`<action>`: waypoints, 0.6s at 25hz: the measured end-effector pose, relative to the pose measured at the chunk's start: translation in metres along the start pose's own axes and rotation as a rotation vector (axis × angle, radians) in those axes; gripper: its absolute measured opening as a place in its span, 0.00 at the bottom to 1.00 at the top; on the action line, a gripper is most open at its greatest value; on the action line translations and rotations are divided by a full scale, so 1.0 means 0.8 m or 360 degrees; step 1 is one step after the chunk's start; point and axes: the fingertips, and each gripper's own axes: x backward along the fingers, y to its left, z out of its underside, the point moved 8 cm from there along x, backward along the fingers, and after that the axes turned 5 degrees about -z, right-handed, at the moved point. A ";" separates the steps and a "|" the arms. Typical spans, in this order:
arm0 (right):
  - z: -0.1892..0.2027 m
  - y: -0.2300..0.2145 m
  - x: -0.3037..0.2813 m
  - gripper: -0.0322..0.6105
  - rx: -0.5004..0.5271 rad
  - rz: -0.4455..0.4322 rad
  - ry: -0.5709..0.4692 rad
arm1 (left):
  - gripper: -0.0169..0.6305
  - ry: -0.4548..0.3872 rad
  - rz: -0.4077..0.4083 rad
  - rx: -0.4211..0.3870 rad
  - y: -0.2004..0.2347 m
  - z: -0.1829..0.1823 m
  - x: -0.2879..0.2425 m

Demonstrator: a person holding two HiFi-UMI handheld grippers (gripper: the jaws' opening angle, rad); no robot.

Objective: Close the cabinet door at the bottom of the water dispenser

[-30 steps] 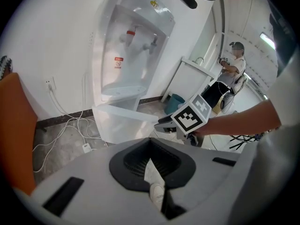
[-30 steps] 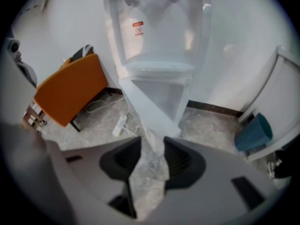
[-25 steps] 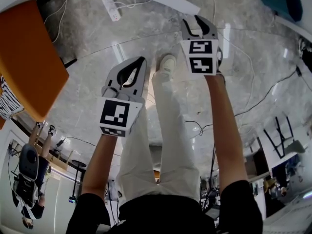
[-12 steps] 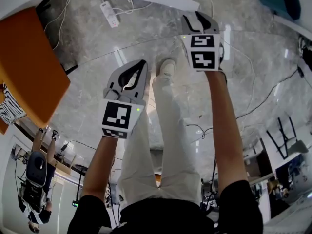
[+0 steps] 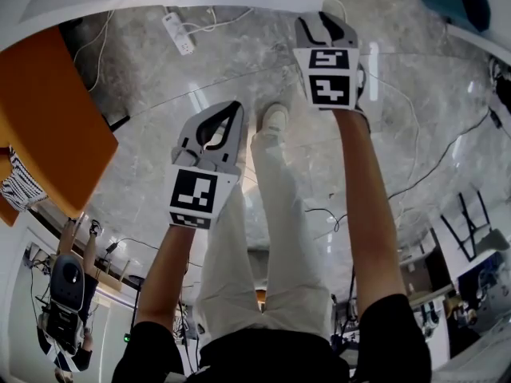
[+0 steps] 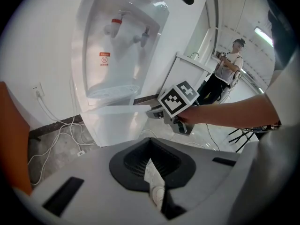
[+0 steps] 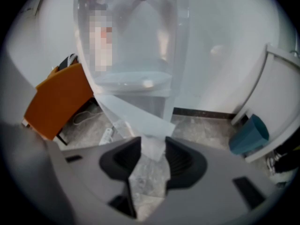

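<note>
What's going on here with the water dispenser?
A person holds a gripper in each hand in front of a water dispenser. The right gripper has its jaws on the free edge of the open cabinet door at the bottom. The left gripper is shut and empty, held back from the door. The door is not yet closed.
</note>
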 end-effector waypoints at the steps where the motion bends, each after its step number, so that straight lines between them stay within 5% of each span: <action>1: -0.002 -0.002 -0.002 0.32 -0.0002 0.0003 -0.0009 | 0.04 -0.0003 0.0001 -0.0007 0.000 -0.001 -0.002; 15: -0.041 -0.032 -0.026 0.32 -0.0066 0.0041 -0.0146 | 0.04 -0.0016 0.0002 -0.0039 0.002 -0.011 -0.026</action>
